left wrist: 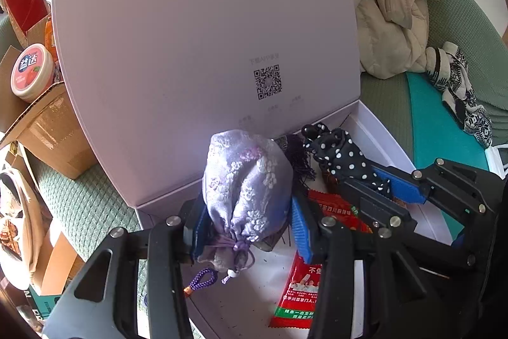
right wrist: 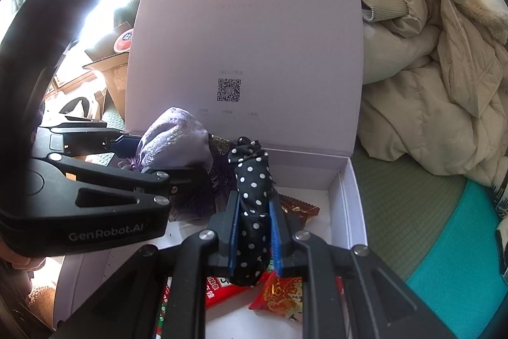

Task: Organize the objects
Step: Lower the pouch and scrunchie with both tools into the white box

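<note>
My left gripper [left wrist: 249,224] is shut on a lavender silk drawstring pouch [left wrist: 247,180], held upright over the left side of an open pale box [left wrist: 381,129]. My right gripper [right wrist: 254,205] is shut on a rolled black polka-dot cloth [right wrist: 254,205], also over the box [right wrist: 346,196]. The right wrist view shows the pouch [right wrist: 177,142] to the left, in the left gripper [right wrist: 152,158]. Red snack packets [left wrist: 301,291] [right wrist: 282,294] and a dark purple tassel [right wrist: 203,196] lie on the box floor. The raised lid [left wrist: 190,37] stands behind both.
A beige jacket [right wrist: 428,84] is heaped to the right of the box on a green cover. A teal strip [left wrist: 438,129] and a black-and-white patterned cloth [left wrist: 460,97] lie beyond. At the left stand a cardboard box [left wrist: 54,135] and a round pink-lidded tub [left wrist: 31,69].
</note>
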`<action>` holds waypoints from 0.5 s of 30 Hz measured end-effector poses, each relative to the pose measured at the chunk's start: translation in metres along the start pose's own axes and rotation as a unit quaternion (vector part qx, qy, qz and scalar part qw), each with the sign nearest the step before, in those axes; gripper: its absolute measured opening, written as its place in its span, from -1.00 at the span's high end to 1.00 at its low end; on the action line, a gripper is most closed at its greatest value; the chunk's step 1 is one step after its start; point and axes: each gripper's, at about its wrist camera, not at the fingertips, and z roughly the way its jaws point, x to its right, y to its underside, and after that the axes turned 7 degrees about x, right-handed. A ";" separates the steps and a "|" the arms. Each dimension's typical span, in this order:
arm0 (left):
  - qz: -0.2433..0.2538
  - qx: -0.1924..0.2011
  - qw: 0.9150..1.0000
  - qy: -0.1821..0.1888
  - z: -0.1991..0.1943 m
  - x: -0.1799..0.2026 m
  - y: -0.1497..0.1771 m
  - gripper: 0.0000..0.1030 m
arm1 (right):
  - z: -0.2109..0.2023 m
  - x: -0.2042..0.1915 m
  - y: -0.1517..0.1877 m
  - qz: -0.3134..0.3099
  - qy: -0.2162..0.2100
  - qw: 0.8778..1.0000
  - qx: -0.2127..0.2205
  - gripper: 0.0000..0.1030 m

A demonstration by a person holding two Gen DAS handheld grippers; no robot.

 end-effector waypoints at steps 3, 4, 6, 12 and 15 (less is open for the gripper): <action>-0.001 -0.006 1.000 -0.002 0.007 0.003 0.003 0.18 | 0.001 0.002 0.002 0.002 0.001 1.000 -0.003 0.69; -0.001 -0.007 1.000 -0.002 0.008 0.004 0.003 0.18 | 0.001 0.002 0.002 0.002 0.001 1.000 -0.005 0.69; 0.001 -0.008 1.000 -0.002 0.010 0.007 0.003 0.18 | 0.003 0.003 0.003 0.003 0.004 1.000 -0.010 0.69; 0.004 -0.012 1.000 -0.006 0.016 0.013 0.003 0.17 | 0.008 0.005 0.005 0.008 0.010 1.000 -0.026 0.69; 0.002 -0.015 1.000 -0.004 0.017 0.016 0.002 0.17 | 0.007 0.005 0.006 0.008 0.012 0.999 -0.029 0.68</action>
